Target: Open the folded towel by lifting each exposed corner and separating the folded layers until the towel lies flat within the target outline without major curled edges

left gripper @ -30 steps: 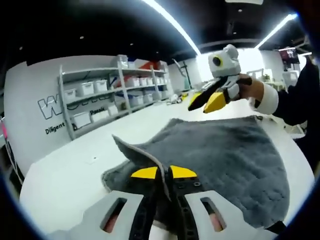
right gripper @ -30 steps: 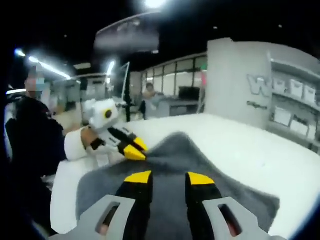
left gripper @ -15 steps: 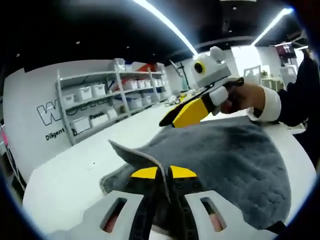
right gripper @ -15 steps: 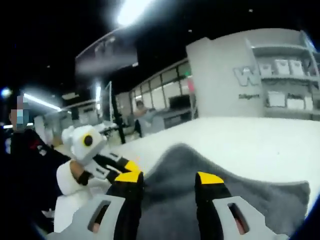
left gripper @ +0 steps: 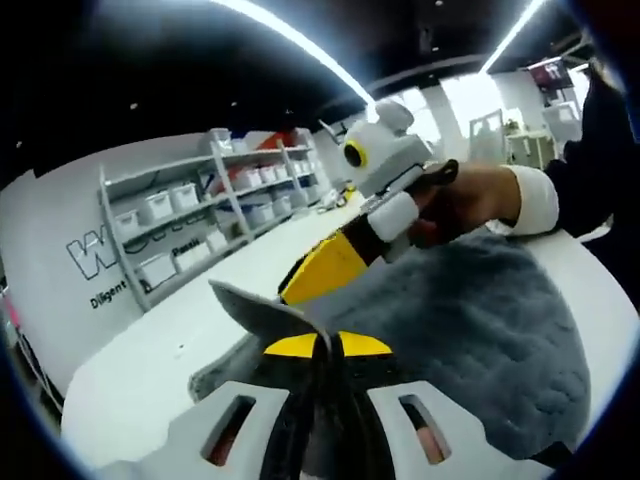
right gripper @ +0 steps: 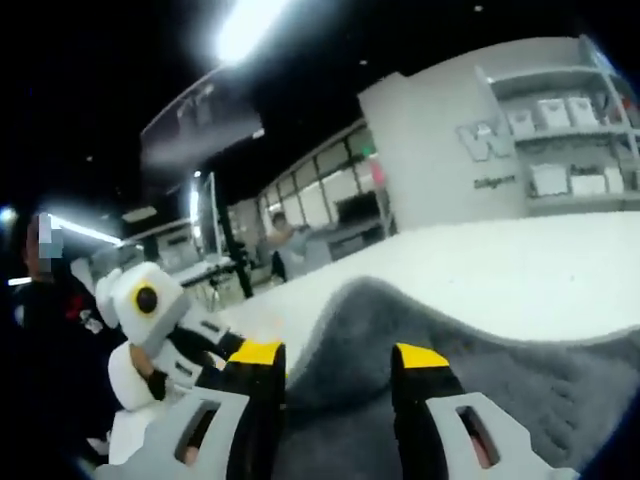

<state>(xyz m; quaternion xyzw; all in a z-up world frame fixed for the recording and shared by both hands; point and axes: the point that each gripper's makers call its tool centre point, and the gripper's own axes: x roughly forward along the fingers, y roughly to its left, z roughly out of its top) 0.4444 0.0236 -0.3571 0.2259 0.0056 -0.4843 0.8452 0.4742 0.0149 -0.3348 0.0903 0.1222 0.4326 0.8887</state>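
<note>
We see a broad white table (left gripper: 150, 370) carrying a grey towel (left gripper: 480, 340), which lies spread over much of its surface, one corner raised off it. In the right gripper view the same white table (right gripper: 500, 270) stretches toward a wall, the grey towel (right gripper: 520, 370) humped on it.

the right hand-held gripper (right gripper: 338, 362) has its yellow-tipped jaws spread apart over a raised fold of the grey towel (right gripper: 480, 375) on the white tabletop (right gripper: 480, 270). the left hand-held gripper (right gripper: 225, 345) shows at lower left. shelves (right gripper: 560, 130) with bins stand far right.
</note>
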